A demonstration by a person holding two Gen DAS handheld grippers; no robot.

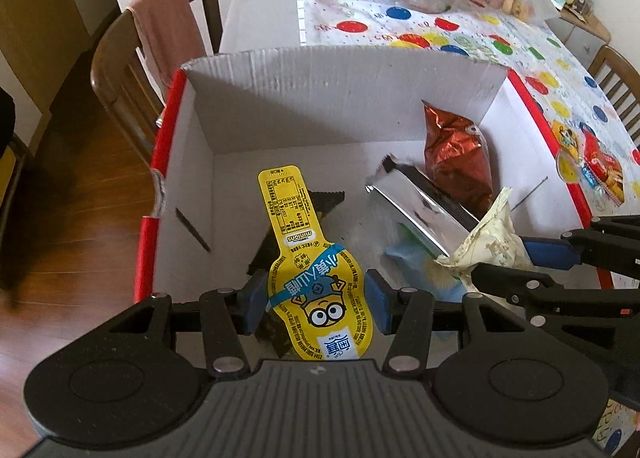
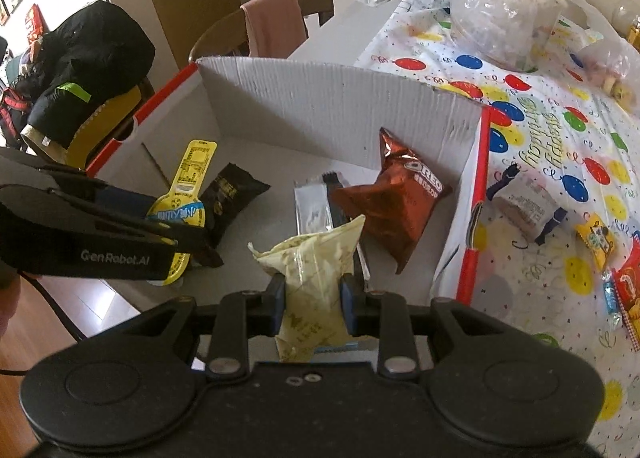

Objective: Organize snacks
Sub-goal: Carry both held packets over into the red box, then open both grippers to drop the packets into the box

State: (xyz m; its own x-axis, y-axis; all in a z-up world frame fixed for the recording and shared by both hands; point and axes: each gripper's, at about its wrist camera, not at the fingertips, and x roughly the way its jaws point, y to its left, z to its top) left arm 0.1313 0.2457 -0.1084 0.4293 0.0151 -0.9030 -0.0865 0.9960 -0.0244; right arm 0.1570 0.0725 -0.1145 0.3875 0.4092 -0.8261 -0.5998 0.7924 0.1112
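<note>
A white cardboard box (image 1: 280, 98) with red edges stands open on the table. My left gripper (image 1: 316, 308) is shut on a yellow minion-print snack packet (image 1: 304, 242), held over the box's near left part. From the right, my right gripper (image 2: 313, 304) is shut on a pale cream snack packet (image 2: 316, 258) above the box's near right. Inside the box lie a red-brown Oreo bag (image 2: 396, 198), a silver wrapper (image 1: 416, 206) and a black packet (image 2: 232, 194). In the left wrist view the right gripper (image 1: 532, 258) and cream packet (image 1: 488, 242) show at the right edge.
A balloon-print tablecloth (image 2: 560, 138) covers the table right of the box, with several small snacks (image 2: 600, 242) on it and clear plastic bags (image 2: 500, 6) at the back. A wooden chair (image 1: 120, 70) with a pink cloth stands left of the table.
</note>
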